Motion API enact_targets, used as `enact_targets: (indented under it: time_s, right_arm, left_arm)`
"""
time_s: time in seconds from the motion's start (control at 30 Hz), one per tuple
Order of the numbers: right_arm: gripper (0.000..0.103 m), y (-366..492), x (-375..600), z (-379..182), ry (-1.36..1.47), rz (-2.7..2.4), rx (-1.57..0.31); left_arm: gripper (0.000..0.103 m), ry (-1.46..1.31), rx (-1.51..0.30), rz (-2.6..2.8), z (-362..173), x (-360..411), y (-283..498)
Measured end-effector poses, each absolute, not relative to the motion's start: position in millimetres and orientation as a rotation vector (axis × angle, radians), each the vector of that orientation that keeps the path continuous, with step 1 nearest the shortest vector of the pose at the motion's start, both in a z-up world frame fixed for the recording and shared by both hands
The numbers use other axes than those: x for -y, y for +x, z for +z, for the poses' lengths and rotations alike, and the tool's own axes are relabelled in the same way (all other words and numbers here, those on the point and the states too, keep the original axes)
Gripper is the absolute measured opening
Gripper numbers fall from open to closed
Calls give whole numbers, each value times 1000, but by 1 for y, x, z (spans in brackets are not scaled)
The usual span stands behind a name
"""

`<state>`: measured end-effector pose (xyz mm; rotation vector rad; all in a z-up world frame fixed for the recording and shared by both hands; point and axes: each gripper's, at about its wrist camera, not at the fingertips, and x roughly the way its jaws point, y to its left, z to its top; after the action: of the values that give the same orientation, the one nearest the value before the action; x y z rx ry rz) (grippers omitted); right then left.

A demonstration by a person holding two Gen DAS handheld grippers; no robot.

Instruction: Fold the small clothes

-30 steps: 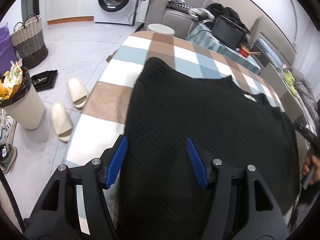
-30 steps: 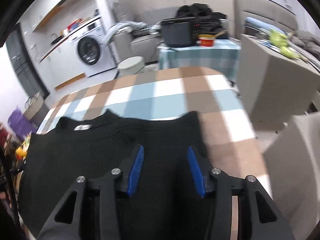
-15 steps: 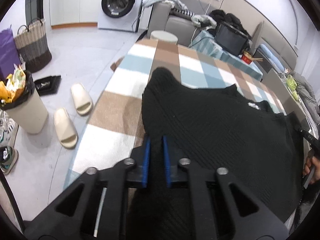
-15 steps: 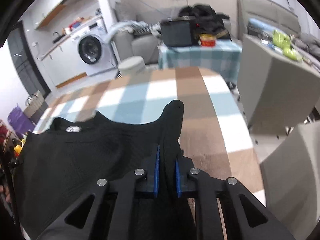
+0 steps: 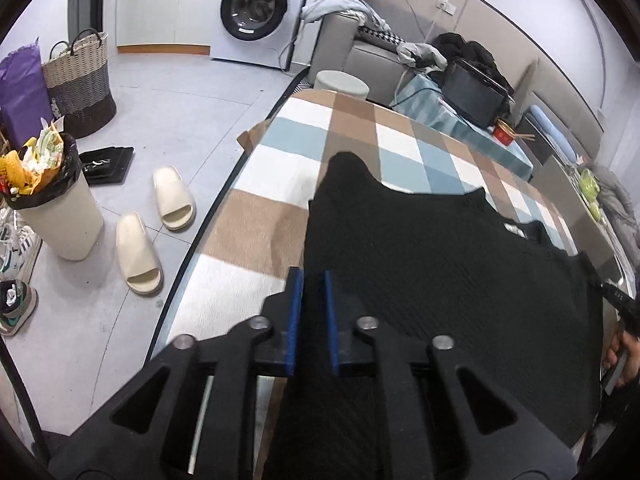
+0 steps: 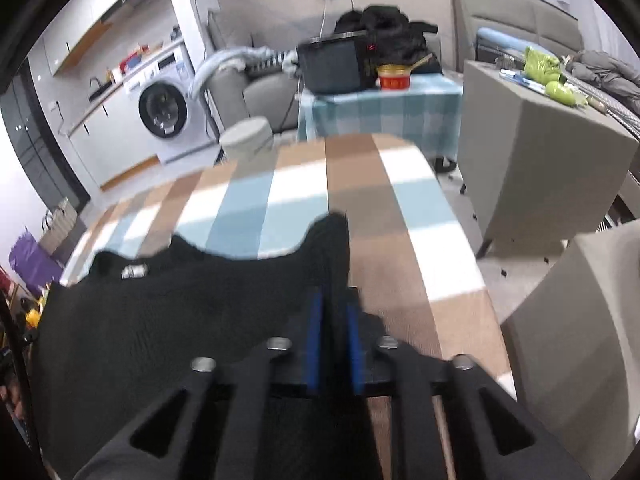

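Observation:
A black knit sweater lies spread on a table with a checked brown, blue and white cloth. My left gripper is shut on the sweater's left edge, which rises in a fold between the blue pads. My right gripper is shut on the sweater's right edge near the shoulder, with the cloth beyond it. A white neck label shows at the collar. The sweater's near hem is hidden under the grippers.
The table's left edge drops to a floor with two cream slippers, a bin and a wicker basket. A grey cabinet stands right of the table. A washing machine and a stool lie beyond.
Both grippers were open over the sweater a second ago. They have shut on its left and right edges and lifted them, so the side edges now stand up in folds.

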<state>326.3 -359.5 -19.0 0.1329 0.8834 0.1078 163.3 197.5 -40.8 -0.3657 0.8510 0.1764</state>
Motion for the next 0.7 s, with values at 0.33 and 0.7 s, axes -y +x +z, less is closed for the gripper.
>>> enact_targets:
  time_s: [0.33, 0.7]
  right_arm:
    - [52, 242, 346, -20, 109, 179, -927]
    - [55, 165, 342, -7, 128, 254, -883]
  left_arm:
    - [50, -322, -885, 173, -32, -178, 112]
    - [48, -308, -943, 156, -51, -162, 46]
